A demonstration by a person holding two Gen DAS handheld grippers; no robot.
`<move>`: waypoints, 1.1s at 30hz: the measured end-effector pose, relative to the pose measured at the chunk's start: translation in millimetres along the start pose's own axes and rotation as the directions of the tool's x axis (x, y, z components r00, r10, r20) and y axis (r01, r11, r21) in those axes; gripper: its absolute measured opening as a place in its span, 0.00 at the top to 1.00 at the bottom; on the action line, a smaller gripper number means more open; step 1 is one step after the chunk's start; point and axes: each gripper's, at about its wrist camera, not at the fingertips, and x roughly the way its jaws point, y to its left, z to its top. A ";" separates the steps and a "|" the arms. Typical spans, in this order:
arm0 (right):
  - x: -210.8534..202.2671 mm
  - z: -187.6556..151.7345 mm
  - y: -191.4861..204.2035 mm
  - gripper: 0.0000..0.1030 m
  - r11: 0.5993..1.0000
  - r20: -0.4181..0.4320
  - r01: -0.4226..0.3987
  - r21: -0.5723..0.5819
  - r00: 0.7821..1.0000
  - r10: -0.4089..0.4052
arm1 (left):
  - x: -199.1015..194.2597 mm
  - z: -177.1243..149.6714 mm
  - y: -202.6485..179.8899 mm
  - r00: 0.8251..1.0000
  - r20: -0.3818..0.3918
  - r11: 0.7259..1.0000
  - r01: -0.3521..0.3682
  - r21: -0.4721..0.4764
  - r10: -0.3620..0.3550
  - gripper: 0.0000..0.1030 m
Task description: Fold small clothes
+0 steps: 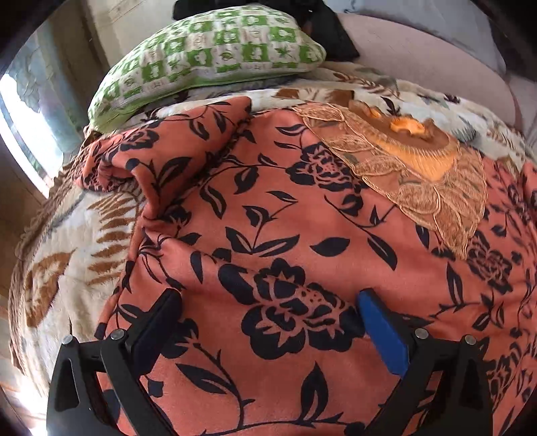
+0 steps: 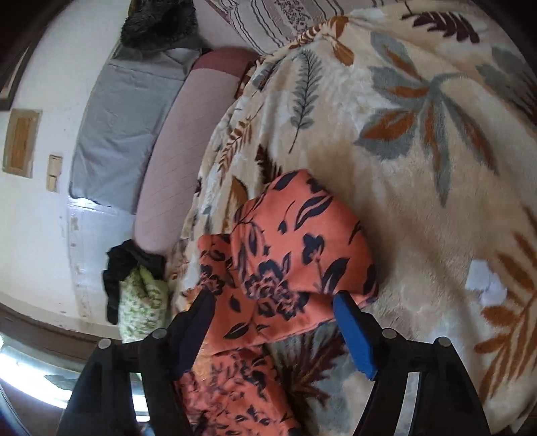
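An orange garment with a black flower print [image 1: 285, 234] lies spread on a cream leaf-pattern blanket [image 1: 67, 255]. It has a lace collar [image 1: 419, 167] at the upper right and a bunched sleeve [image 1: 141, 157] at the left. My left gripper [image 1: 268, 302] is open just above the garment's body, holding nothing. In the right wrist view another sleeve of the garment [image 2: 295, 241] lies on the blanket [image 2: 419, 151]. My right gripper [image 2: 273, 300] is open, its fingers standing either side of the sleeve's lower edge.
A green-and-white checked pillow [image 1: 208, 53] lies at the blanket's far edge, with dark cloth [image 1: 329, 30] behind it. A pink bolster [image 2: 174, 144], a grey cushion [image 2: 124, 127] and a white wall [image 2: 37, 218] lie left of the blanket.
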 end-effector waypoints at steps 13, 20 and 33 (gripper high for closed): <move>57.0 -26.9 60.4 0.23 0.437 0.302 0.584 -0.685 0.772 -0.560 | 4.9 -3.6 1.7 1.000 0.018 1.000 0.012 -0.024 -0.011 0.00; 71.4 40.7 30.7 0.82 0.706 0.146 0.487 -0.514 0.861 -0.488 | 4.1 6.7 -1.0 0.999 -0.027 0.999 0.022 0.037 -0.021 0.00; -60.7 97.9 97.9 0.86 0.969 0.282 0.044 -0.242 0.959 0.027 | -42.4 17.2 23.8 0.980 0.186 0.998 -0.062 -0.021 0.065 0.00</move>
